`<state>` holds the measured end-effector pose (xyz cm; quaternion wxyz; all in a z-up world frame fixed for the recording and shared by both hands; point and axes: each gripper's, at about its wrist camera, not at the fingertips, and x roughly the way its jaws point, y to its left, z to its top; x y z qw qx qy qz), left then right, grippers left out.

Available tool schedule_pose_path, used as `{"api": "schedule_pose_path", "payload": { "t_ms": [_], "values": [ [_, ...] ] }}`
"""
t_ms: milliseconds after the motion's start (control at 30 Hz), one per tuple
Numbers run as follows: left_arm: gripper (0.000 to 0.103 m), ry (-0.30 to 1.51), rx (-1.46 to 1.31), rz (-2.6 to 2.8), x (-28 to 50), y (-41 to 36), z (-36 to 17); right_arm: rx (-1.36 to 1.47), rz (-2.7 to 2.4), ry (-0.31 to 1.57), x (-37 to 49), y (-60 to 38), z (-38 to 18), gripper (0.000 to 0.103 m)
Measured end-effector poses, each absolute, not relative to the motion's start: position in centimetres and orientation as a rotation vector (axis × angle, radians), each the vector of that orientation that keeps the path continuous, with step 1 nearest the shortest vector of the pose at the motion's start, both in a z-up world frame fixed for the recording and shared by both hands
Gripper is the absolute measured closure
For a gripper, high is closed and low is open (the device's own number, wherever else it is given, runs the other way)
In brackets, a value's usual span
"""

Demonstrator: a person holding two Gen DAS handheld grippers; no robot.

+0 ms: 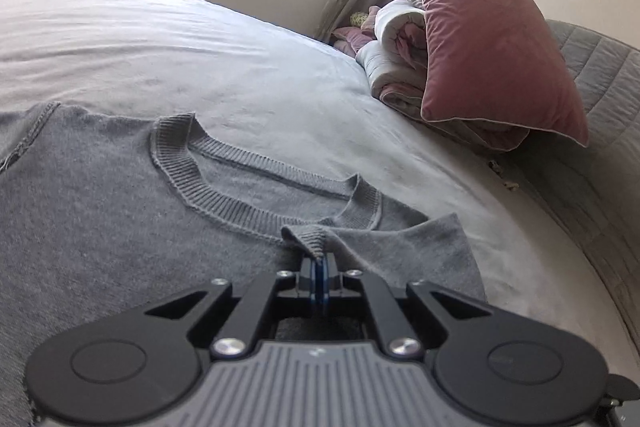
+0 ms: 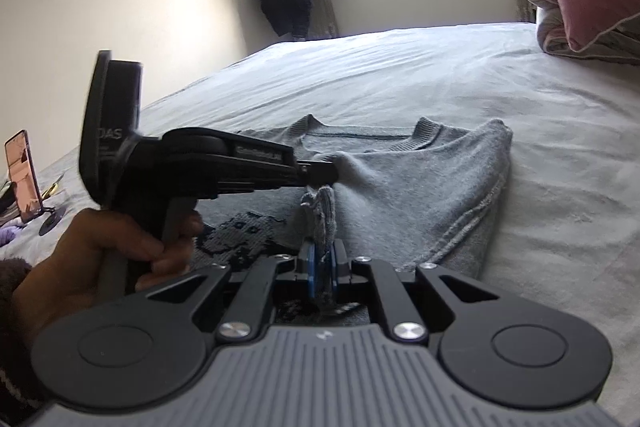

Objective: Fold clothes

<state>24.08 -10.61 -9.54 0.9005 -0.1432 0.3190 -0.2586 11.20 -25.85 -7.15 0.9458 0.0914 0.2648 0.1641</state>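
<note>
We pinch the sweater (image 2: pixel 420 179) in both grippers, left (image 1: pixel 319 269) and right (image 2: pixel 323 259); its collar lies ahead, seemingly crosswise.

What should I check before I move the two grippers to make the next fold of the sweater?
1. Left gripper holds cloth: ok, jaws shut on a ribbed edge of the grey sweater.
2. Right gripper holds cloth: ok, jaws shut on a bunched fold of the sweater.
3. Both grippers grip one garment only: ok, no other clothing lies on it.
4. Free sheet beyond the sweater: ok.
5. Pink pillow and rolled blanket away from the sweater: ok, they sit apart near the headboard.
6. Far sleeve lies flat: cannot tell.
</note>
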Motion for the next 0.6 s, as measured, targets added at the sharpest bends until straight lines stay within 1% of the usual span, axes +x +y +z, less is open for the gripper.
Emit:
{"api": "schedule_pose_path", "payload": {
  "t_ms": [67, 133, 167, 233, 267, 367, 433, 467, 533, 600],
  "values": [
    [0.099, 0.654, -0.301, -0.525, 23.9, -10.5, -9.5, 0.169, 0.34, 0.542, 11.2, -25.5, -7.2, 0.094],
    [0.095, 0.659, -0.285, -0.495, 23.8, -10.4, -9.3, 0.152, 0.359, 0.547, 11.1, -25.2, -7.2, 0.094],
    [0.095, 0.664, -0.271, -0.478, 23.8, -10.4, -9.2, 0.144, 0.373, 0.553, 11.1, -25.0, -7.3, 0.092],
    [0.094, 0.662, -0.26, -0.46, 23.7, -10.2, -8.9, 0.131, 0.401, 0.575, 11.1, -24.6, -7.4, 0.084],
    [0.094, 0.662, -0.261, -0.453, 23.7, -10.1, -8.8, 0.133, 0.42, 0.587, 11.1, -24.6, -7.3, 0.084],
    [0.088, 0.659, -0.289, -0.456, 23.7, -9.4, -8.3, 0.169, 0.465, 0.605, 11.1, -24.9, -7.1, 0.084],
    [0.08, 0.662, -0.314, -0.475, 23.7, -9.2, -8.1, 0.214, 0.474, 0.6, 11.1, -25.7, -6.9, 0.083],
    [0.079, 0.667, -0.325, -0.489, 23.8, -9.2, -8.2, 0.236, 0.477, 0.597, 11.1, -26.2, -6.8, 0.081],
    [0.078, 0.694, -0.332, -0.496, 24.1, -9.4, -8.4, 0.239, 0.449, 0.593, 10.9, -26.4, -6.4, 0.061],
    [0.076, 0.719, -0.333, -0.505, 24.0, -9.8, -8.3, 0.242, 0.421, 0.588, 10.8, -26.6, -6.1, 0.06]
  ]
}}
